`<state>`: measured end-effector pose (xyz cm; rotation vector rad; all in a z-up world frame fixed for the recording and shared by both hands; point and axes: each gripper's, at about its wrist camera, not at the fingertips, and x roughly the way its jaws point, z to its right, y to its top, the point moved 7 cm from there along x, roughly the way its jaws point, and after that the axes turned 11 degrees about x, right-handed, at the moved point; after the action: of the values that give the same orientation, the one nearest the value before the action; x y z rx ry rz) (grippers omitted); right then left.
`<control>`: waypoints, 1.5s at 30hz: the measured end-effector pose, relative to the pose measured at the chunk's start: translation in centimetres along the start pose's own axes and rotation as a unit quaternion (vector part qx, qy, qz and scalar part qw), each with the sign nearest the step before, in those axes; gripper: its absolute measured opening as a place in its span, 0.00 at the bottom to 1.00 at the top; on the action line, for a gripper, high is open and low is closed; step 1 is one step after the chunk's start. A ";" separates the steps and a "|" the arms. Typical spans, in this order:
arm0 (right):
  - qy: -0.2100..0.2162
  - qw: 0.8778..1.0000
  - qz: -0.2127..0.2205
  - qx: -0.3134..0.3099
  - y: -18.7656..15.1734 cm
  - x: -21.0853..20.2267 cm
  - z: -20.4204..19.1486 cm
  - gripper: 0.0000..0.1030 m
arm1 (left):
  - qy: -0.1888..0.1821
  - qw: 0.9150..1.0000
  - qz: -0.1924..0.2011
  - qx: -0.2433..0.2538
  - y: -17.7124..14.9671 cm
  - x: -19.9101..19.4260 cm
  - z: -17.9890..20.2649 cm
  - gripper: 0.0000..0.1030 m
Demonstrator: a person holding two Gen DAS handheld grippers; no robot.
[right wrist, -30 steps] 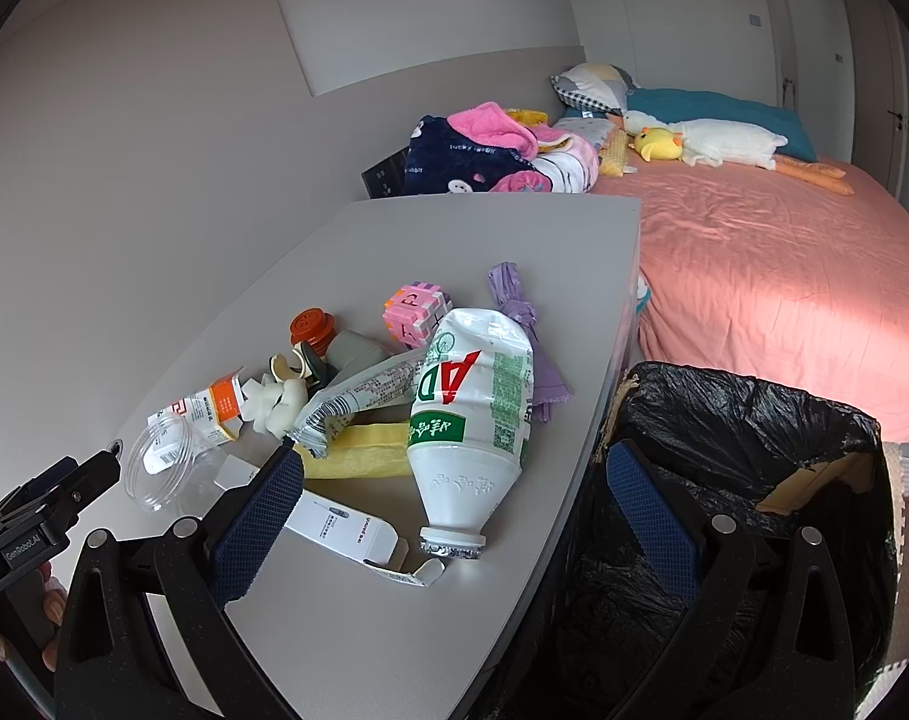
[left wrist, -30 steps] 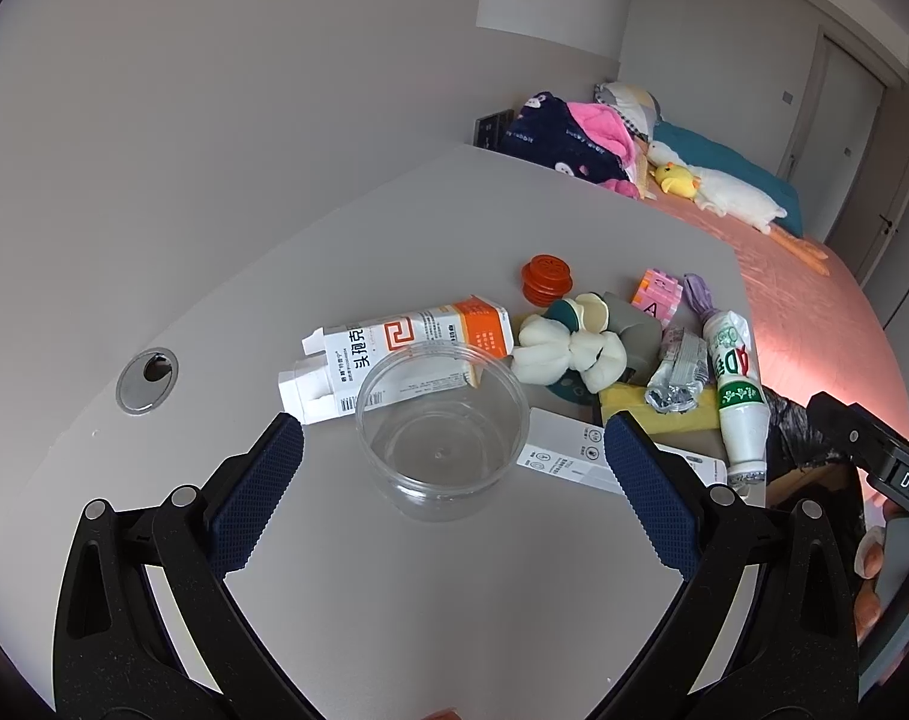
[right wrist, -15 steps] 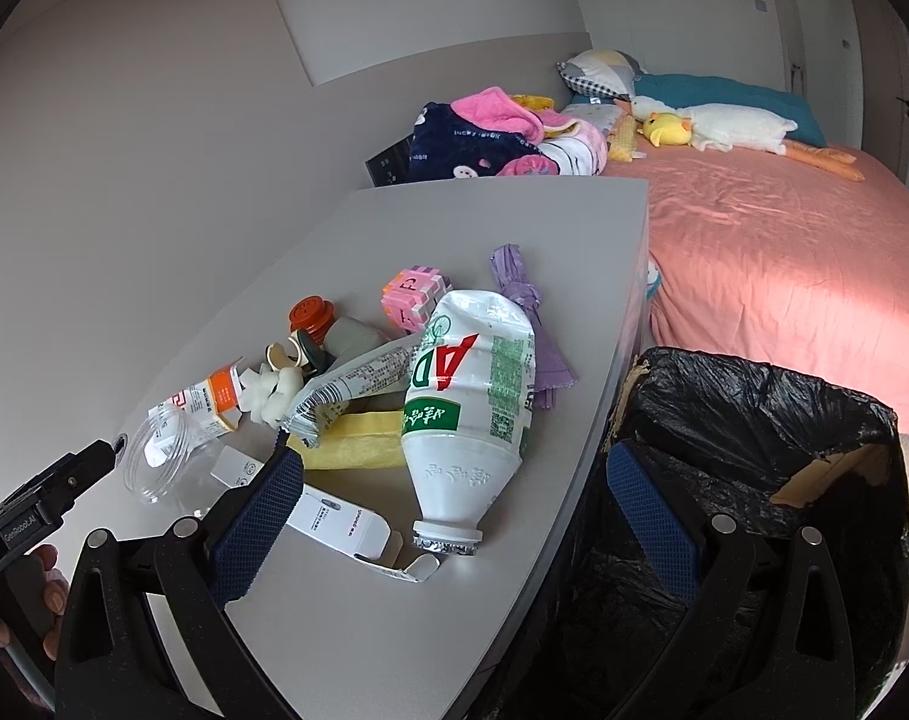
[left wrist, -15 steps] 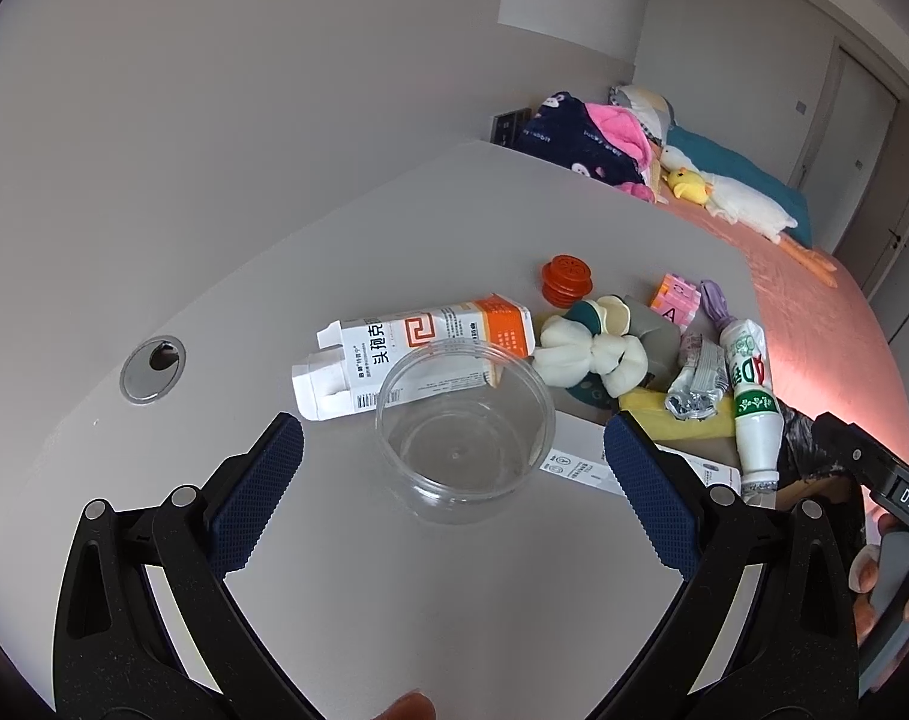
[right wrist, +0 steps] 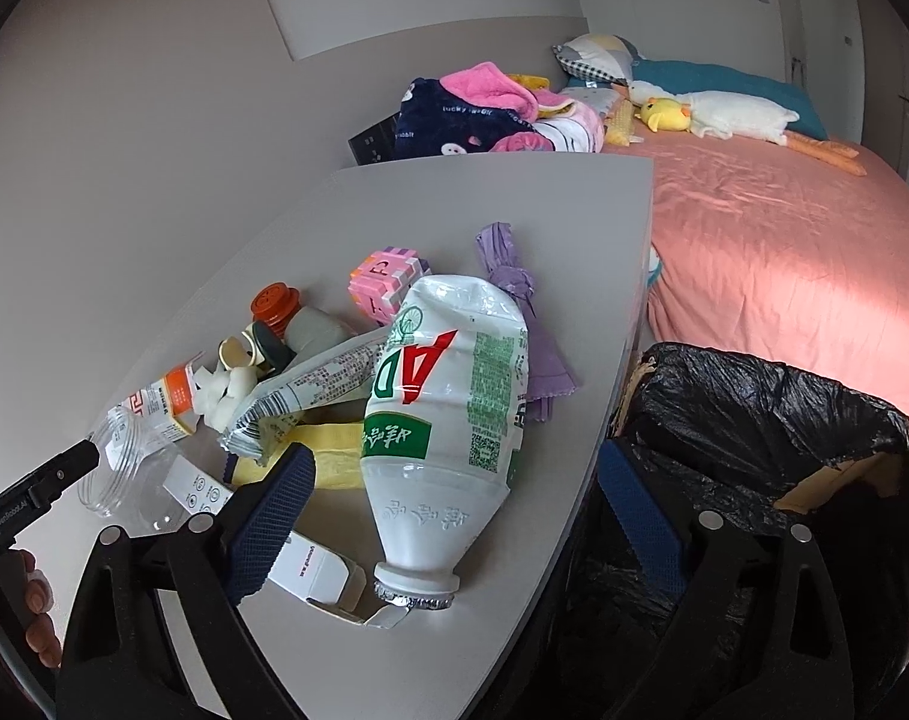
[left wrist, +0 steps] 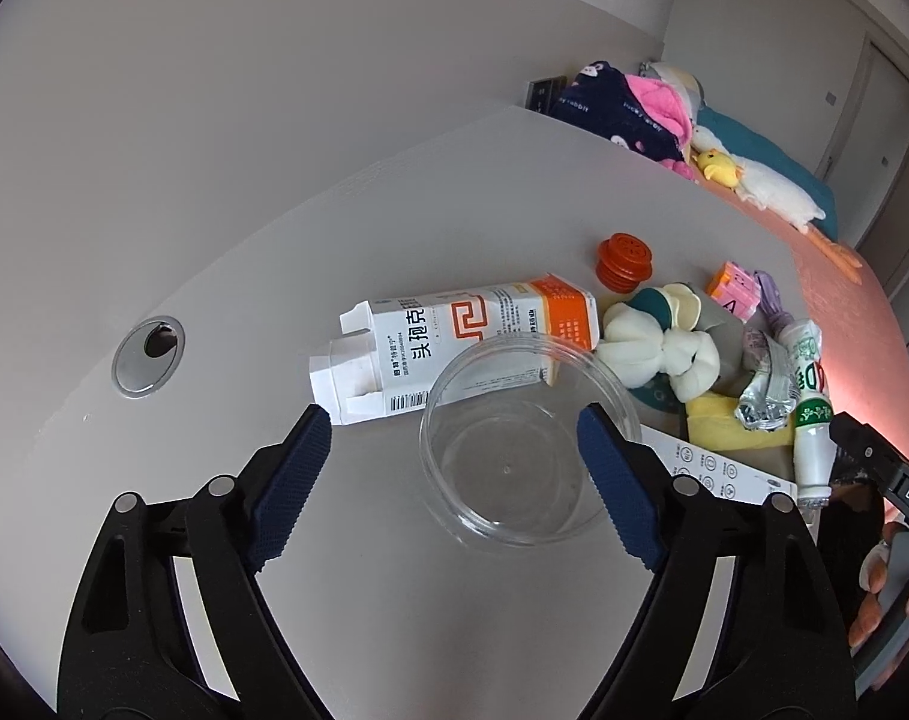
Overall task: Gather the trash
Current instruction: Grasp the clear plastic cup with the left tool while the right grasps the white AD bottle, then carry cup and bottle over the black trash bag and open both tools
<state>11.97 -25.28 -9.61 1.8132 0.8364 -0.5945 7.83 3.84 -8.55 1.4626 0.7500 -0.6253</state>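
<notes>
Opening of a collection step. My left hand-held gripper (left wrist: 454, 450) is closing: its right pad overlaps the rim of the clear plastic tub (left wrist: 529, 441), its left pad stands clear of the tub's outer wall, and neither presses yet. My right hand-held gripper (right wrist: 454, 492) is also closing, its pads either side of the neck end of the crushed white bottle (right wrist: 448, 408), which lies on its side near the worktop (right wrist: 454, 210) edge; no contact shows. I judge both grasps are being set, with nothing lifted so far. The next move calls for each pair of pads to seat squarely, the tub by its thin wall and the bottle by its neck end, then a carry to the black-lined bin (right wrist: 766, 438) just beside the worktop.

Left wrist view only: the full white and orange carton (left wrist: 454, 342) touching the tub's far side, and the cable grommet (left wrist: 148, 357) set in the worktop. Right wrist view only: the bin's open mouth, the purple bag (right wrist: 514, 294) behind the bottle, and the bottle's foil-ringed mouth.
</notes>
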 end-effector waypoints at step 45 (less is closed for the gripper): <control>0.063 0.995 0.063 0.033 1.7 -6.3 2.5 0.64 | -0.053 0.997 0.056 0.031 2.4 -3.7 5.9 0.09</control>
<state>9.19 -29.72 -4.94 1.9650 0.7863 -0.4338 7.77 -2.27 -4.37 1.5046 0.5669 -0.6389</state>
